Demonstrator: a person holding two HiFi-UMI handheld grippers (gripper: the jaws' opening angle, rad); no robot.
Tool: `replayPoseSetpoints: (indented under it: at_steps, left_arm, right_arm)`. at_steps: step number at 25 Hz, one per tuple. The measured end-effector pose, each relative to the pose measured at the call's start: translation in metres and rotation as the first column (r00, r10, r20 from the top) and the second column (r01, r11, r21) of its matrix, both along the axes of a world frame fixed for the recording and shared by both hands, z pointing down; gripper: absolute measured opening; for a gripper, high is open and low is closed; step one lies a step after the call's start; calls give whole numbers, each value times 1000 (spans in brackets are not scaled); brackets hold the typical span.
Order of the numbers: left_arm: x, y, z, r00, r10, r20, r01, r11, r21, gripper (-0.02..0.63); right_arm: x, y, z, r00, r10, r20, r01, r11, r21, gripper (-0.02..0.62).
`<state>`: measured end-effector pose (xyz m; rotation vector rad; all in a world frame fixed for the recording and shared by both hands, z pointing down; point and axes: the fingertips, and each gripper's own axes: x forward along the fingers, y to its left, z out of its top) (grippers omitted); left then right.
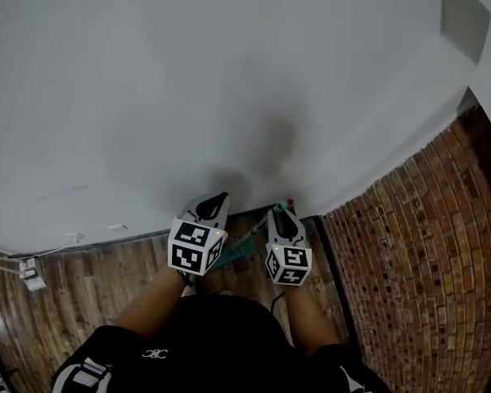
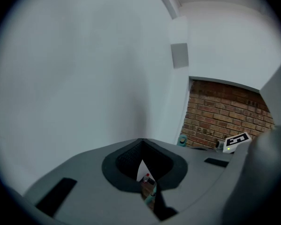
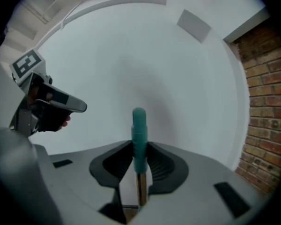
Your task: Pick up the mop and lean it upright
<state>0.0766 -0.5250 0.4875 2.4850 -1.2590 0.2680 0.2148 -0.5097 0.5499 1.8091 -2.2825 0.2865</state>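
Leaning step: the right gripper (image 3: 139,146) grips the mop (image 3: 139,123) upright at the floor's (image 1: 106,277) corner, near the wall (image 1: 229,72). The left gripper (image 2: 141,146) is closed and empty. Next, rest it on the wall, then release.

The mop (image 3: 139,135) has a smooth teal plastic grip on glossy metal; brickwork (image 1: 425,244) looks rough.

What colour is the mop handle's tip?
Teal; the mop handle's tip shows best in the right gripper view.

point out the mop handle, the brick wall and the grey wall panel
mop handle (image 3: 139,132): right gripper view, on its teal grip
brick wall (image 1: 425,260): head view, middle of the brickwork
grey wall panel (image 2: 180,55): left gripper view, its centre
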Motion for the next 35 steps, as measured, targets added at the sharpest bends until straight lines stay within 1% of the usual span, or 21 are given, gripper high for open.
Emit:
replayPoseSetpoints:
  at_steps: [6, 12, 13, 17, 21, 25, 29, 31, 35]
  left_arm:
    - [10, -8, 3, 1000, 24, 6, -24, 1000, -8, -3]
    - [17, -13, 3, 999, 35, 5, -35, 999, 0, -3]
    - [18, -14, 3, 999, 36, 11, -36, 999, 3, -3]
    - [19, -15, 7, 997, 22, 73, -23, 1000, 8, -3]
    - [24, -12, 1, 999, 31, 28, -31, 999, -14, -3]
    - [23, -10, -9, 1000, 18, 18, -18, 1000, 13, -3]
    - [18, -8, -10, 1000, 4, -2, -4, 1000, -2, -3]
    - [16, -5, -9, 1000, 2, -3, -2, 1000, -10, -3]
    - [10, 3, -10, 1000, -11, 12, 11, 1000, -3, -3]
  right_arm:
    - [4, 5, 2, 999, 34, 15, -34, 999, 8, 107]
    - [-1, 7, 3, 999, 28, 21, -28, 1000, 11, 107]
    - [-1, 8, 3, 999, 26, 21, -26, 1000, 12, 107]
    - [3, 11, 3, 999, 26, 25, -26, 1000, 13, 107]
    - [9, 14, 3, 999, 30, 33, -30, 1000, 10, 107]
    - [12, 15, 4, 999, 34, 35, -34, 999, 11, 109]
    - [9, 17, 4, 999, 24, 35, -25, 1000, 13, 109]
    - [7, 19, 4, 999, 16, 34, -17, 1000, 15, 109]
    - [3, 19, 4, 999, -1, 39, 0, 1000, 19, 109]
